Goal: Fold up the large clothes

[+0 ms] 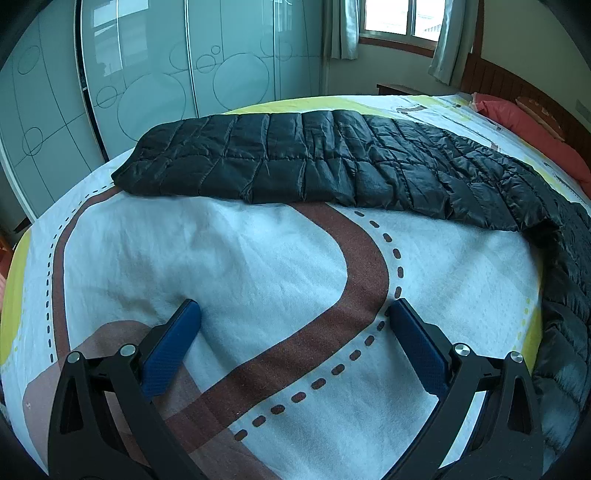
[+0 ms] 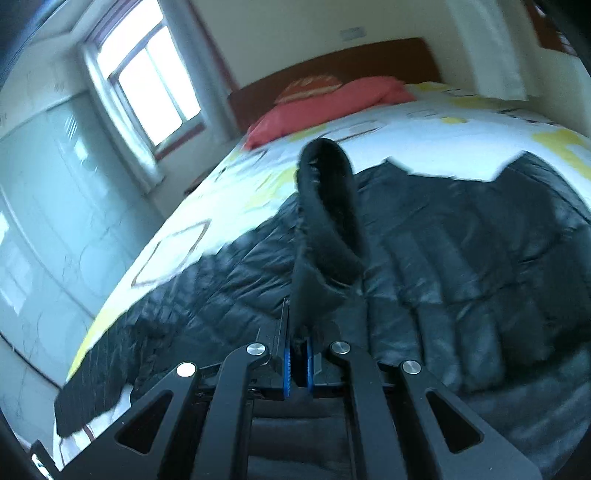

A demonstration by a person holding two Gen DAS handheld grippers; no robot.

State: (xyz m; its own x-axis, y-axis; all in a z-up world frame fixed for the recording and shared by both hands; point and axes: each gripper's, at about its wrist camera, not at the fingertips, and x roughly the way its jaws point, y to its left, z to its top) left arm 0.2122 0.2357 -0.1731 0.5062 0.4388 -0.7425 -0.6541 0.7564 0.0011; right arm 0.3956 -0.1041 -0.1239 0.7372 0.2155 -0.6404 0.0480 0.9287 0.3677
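A black quilted jacket [image 1: 332, 162] lies spread across the far part of the bed, its right end trailing down the bed's right side. My left gripper [image 1: 293, 314] hovers open over the patterned bedsheet [image 1: 258, 258], well short of the jacket, with nothing between its blue fingers [image 1: 177, 339]. In the right wrist view the picture is blurred by motion. My right gripper [image 2: 298, 354] is shut on a black trimmed edge of the jacket [image 2: 325, 221], which stands up in a loop above the rest of the jacket [image 2: 461, 266].
A red pillow [image 2: 332, 103] lies at the wooden headboard [image 2: 332, 66]. Frosted wardrobe doors [image 1: 147, 74] stand past the bed's far side, and a curtained window [image 1: 399, 18] is in the corner. The sheet has a brown road pattern.
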